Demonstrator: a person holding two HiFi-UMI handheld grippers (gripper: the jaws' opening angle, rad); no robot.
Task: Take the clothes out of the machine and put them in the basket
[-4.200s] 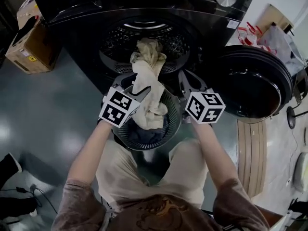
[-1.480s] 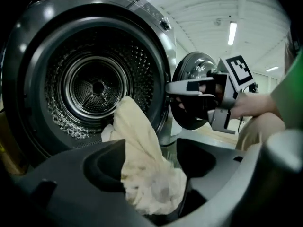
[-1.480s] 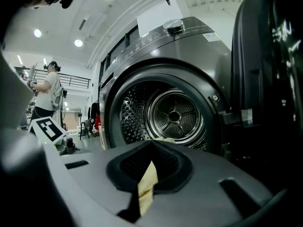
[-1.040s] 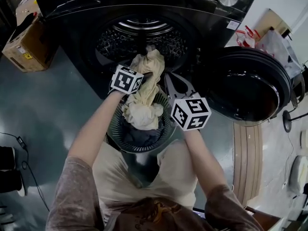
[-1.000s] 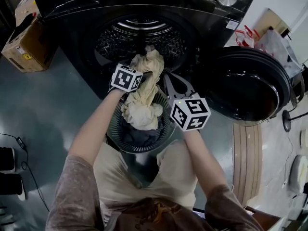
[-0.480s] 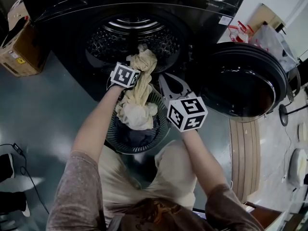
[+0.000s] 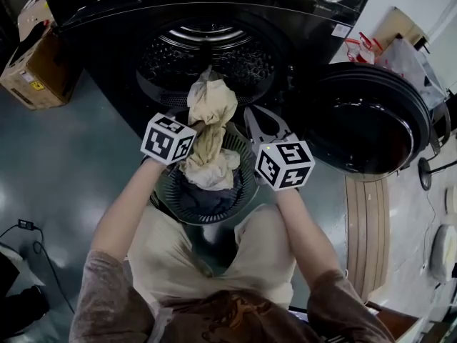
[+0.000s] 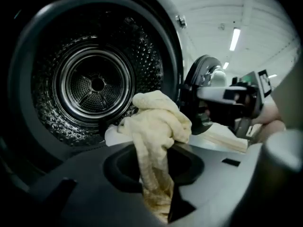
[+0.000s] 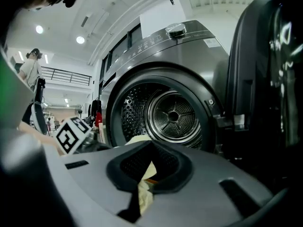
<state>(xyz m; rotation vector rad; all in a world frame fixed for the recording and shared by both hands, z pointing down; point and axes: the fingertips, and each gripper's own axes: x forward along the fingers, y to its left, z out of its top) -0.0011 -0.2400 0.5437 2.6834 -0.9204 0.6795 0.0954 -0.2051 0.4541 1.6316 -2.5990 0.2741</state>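
Since the head view of a second ago, the left gripper [image 7: 187,131] has drawn back from the washer [image 7: 214,13] toward the person. Its jaws have just been closing, with the cloth [image 7: 211,131] between them.

Head view:
- The cream cloth hangs in front of the washer mouth. Its upper end is bunched just outside the mouth, and its lower end lies in the basket [image 7: 166,191].
- The basket stands on the floor directly in front of the washer. A dark garment [image 7: 203,200] lies in it under the cloth.
- The right gripper [image 7: 251,116] is at the cloth's right side, in front of the washer.
- The door [image 7: 371,120] stands swung open to the washer's right.
- A box [image 7: 32,70] sits to the washer's left.

Left gripper view:
- The left gripper [image 8: 158,193] pinches the cloth [image 8: 158,126]. The fabric runs down between the pads and bulges above them.
- The drum [image 8: 97,84] behind the cloth shows no other clothes.
- The right gripper [image 8: 232,96] is at the right of the washer mouth.

Right gripper view:
- The right gripper [image 9: 139,207] has its jaws pressed on a fold of the cloth [image 9: 146,188].
- The drum [image 9: 173,115] is straight ahead and the door [image 9: 270,79] is to its right.
- The left gripper's cube [image 9: 71,134] is to the left of the washer mouth.
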